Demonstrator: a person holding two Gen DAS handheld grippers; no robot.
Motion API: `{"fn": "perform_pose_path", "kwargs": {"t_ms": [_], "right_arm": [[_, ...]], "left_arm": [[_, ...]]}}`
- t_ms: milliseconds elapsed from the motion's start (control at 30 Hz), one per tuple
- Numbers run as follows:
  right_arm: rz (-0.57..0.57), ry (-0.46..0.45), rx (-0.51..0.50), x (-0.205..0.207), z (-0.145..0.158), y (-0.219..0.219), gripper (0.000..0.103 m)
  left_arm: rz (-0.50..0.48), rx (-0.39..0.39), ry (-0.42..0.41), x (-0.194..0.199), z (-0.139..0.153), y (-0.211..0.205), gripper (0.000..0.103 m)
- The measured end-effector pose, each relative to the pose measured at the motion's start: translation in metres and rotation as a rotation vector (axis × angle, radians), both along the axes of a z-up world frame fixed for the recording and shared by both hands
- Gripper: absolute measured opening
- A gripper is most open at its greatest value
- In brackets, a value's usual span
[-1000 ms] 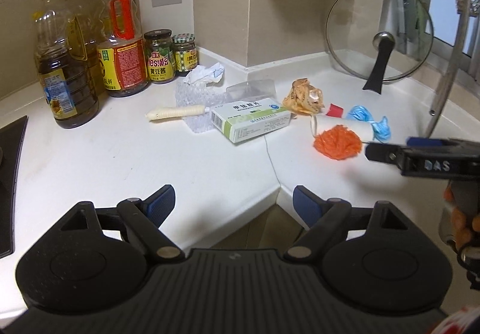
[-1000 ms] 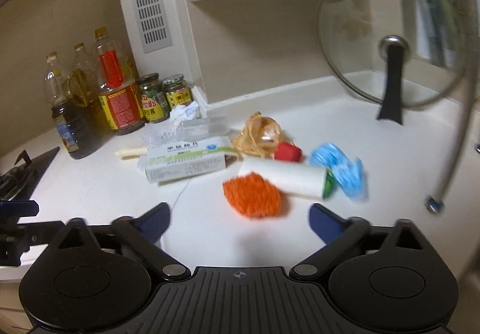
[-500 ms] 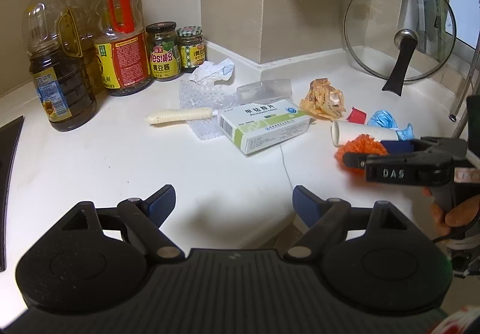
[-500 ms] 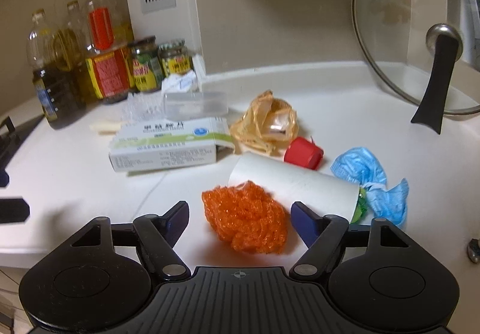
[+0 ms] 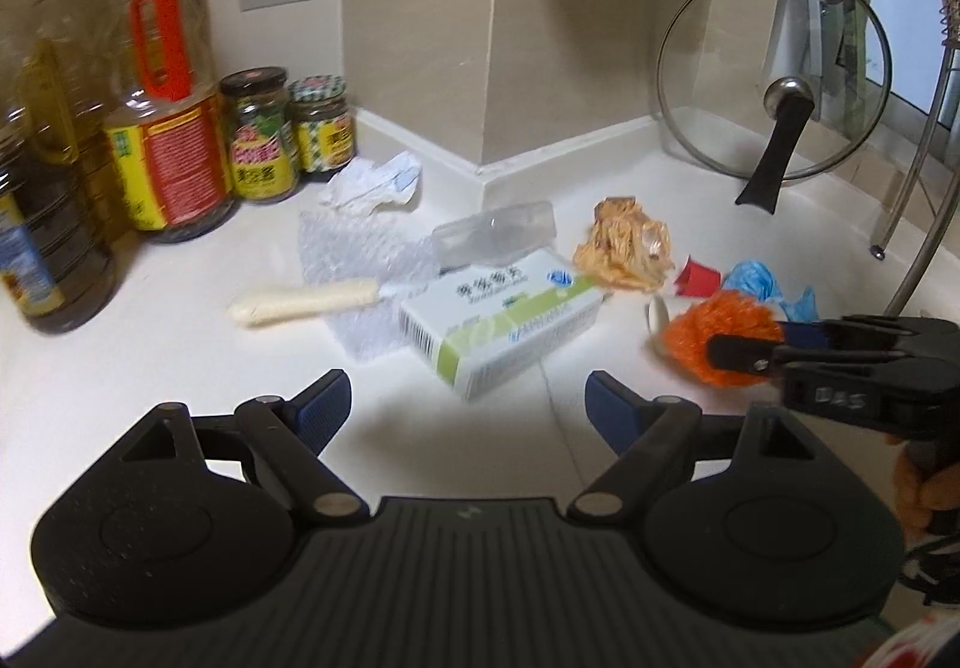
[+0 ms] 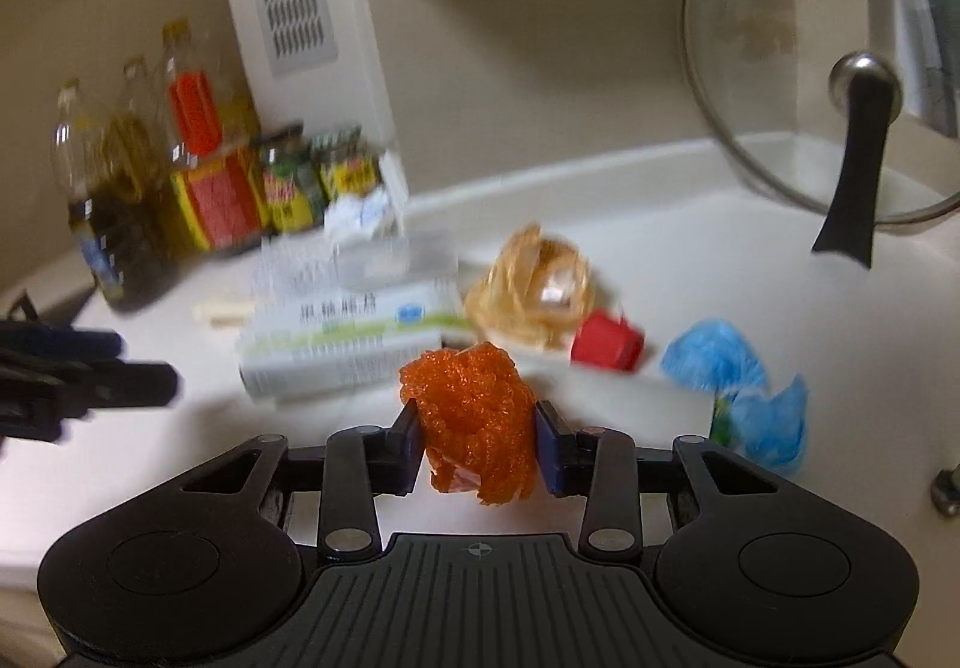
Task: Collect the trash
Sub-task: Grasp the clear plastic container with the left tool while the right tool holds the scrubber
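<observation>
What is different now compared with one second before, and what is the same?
The right gripper advanced to the orange mesh, and its jaws are closing with the mesh pressed between them. The left gripper came nearer the box, jaws open and empty. Box, red cap, blue bags, bottles and lid stayed put.

White countertop (image 5: 150,344), L-shaped around a wall corner. Back left: three oil bottles (image 5: 168,128) and two sauce jars (image 5: 261,137) standing against the wall. Beside the jars, a crumpled white paper (image 5: 372,182). Centre: bubble wrap sheet (image 5: 354,260) with a white foam stick (image 5: 306,299) across it, a clear plastic container (image 5: 492,233), a green-and-white medicine box (image 5: 504,320). Right of the box: crumpled tan wrapper (image 5: 624,248), red cap (image 5: 696,275), white paper cup on its side (image 5: 657,317), crumpled blue plastic (image 5: 756,281). Glass pot lid (image 5: 774,74) leans upright against the back wall.
</observation>
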State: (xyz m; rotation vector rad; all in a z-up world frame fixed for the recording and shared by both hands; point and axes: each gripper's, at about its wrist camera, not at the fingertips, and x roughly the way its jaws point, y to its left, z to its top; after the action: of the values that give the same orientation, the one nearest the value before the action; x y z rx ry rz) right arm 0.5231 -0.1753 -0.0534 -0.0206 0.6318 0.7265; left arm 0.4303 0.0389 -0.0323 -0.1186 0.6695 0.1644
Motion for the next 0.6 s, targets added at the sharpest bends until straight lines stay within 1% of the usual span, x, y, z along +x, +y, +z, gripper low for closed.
{"fn": "perform_pose_path", "kwargs": {"t_ms": [100,200,300,433,533,600], "right_arm": [[-0.053,-0.013,0.042,0.006,0.014,-0.005,0.038],[-0.112,-0.008,0.068,0.017,0.021,-0.009,0.038],[-0.175,0.008,0.08,0.029,0.021,-0.013,0.038],[-0.235,0.015,0.092,0.041,0.02,-0.015,0.038],[-0.26,0.019,0.093,0.045,0.018,-0.016,0.038],[-0.273,0.023,0.094,0.048,0.017,-0.018,0.038]], "left_arm": [[-0.042,-0.02,-0.017,0.017,0.001,0.011,0.084],[-0.08,-0.041,-0.036,0.035,0.001,0.023,0.084],[-0.112,-0.08,-0.044,0.057,-0.001,0.038,0.084],[-0.155,-0.108,-0.042,0.086,-0.01,0.052,0.084],[-0.182,-0.159,-0.038,0.105,-0.018,0.061,0.084],[-0.197,-0.187,-0.032,0.116,-0.025,0.067,0.081]]}}
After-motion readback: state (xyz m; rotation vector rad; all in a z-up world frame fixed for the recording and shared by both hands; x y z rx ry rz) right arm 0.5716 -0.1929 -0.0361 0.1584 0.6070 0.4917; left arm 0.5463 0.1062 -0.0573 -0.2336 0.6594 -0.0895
